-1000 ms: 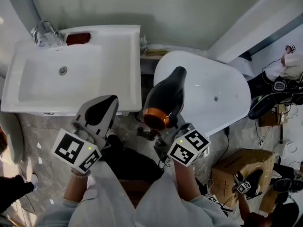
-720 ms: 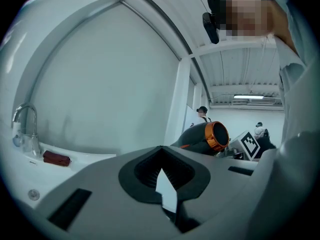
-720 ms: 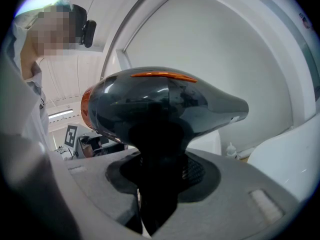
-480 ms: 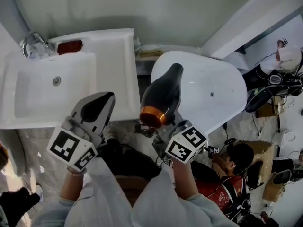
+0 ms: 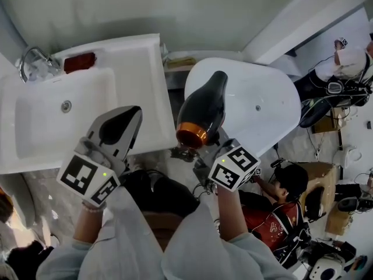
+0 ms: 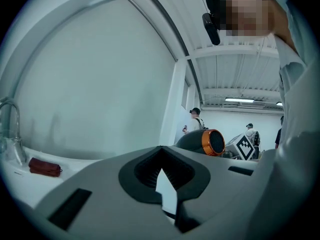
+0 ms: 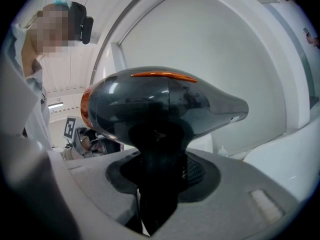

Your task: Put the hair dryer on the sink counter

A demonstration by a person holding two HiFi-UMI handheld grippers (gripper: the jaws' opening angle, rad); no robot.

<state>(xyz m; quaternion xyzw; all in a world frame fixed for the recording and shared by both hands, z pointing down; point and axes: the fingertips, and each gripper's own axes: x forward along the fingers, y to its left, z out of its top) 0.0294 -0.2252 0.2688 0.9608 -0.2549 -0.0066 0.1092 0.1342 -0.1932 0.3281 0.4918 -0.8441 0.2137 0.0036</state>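
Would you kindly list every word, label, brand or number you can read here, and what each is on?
None can be read.
The left gripper's cube and the right gripper's cube carry only square patterns.
A faint mark on the hair dryer is too blurred.

The desk [image 5: 148, 74] fills the left, with the basin [image 5: 52, 115] sunk in it, the faucet [image 5: 30, 57] at its back left corner and a small pouch [image 5: 79, 62] on the back ledge just right of the faucet. The tub [image 5: 262, 104] stands to the right of the desk, across a narrow gap. The left claw [image 5: 119, 124] hangs over the desk's front right corner, and to its right the right claw [image 5: 201, 149] holds the hair dryer [image 5: 204, 109] over the tub's near left edge.
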